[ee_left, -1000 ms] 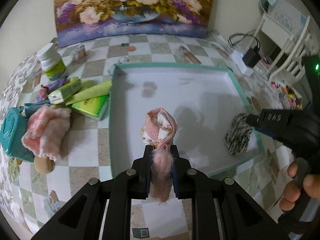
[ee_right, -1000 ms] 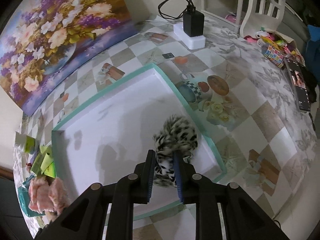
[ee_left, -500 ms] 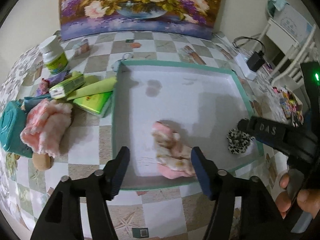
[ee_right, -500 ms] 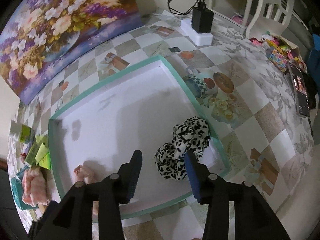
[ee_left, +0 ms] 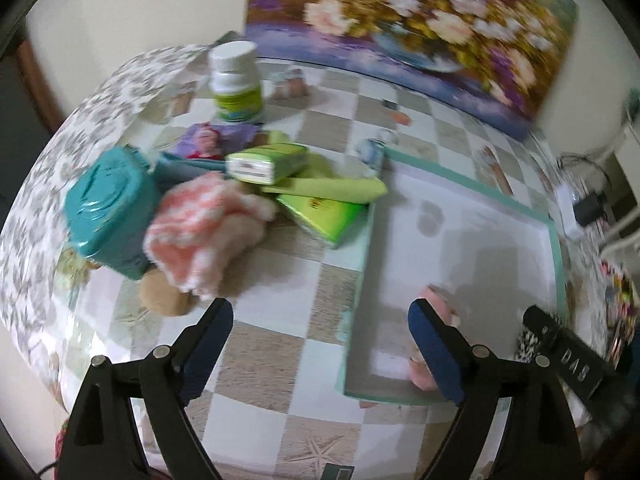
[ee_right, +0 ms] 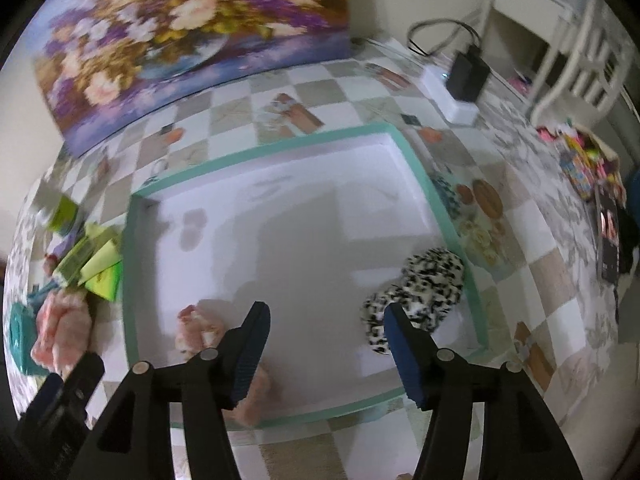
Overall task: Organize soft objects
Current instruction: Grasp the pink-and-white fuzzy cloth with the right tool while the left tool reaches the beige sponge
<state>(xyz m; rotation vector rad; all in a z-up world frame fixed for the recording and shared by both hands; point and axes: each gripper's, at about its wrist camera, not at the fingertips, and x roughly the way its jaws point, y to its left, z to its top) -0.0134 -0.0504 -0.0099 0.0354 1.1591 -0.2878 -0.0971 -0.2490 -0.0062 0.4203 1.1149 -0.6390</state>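
**Both grippers opening, two soft pieces lying in the tray**

The left gripper has its blue-padded fingers spread wide and still opening, with nothing pinched between them; below the gap lies bare checked worktop and the near left edge of the tray. The right-hand finger of that gripper hides part of the pink scrunchie, which lies loose on the white floor of the teal-rimmed tray, near its front left corner.

The right gripper is also opening, its fingers apart and gripping nothing; only the tray's white floor shows between them. Just off its right finger rests the black-and-white leopard scrunchie, lying in the tray close to the right wall, free of the pads. The pink scrunchie sits just left of the left finger, partly hidden behind it.

Outside the tray, on the worktop to its left, is a heap of other things: a fluffy pink-and-white soft item leaning against a teal container, a tan round thing just under it, green packets touching the tray's left wall, and a white-capped bottle standing upright further back. A floral painting leans against the wall behind the worktop, and a black charger sits on a white power strip at the far right. The left view is motion-blurred.
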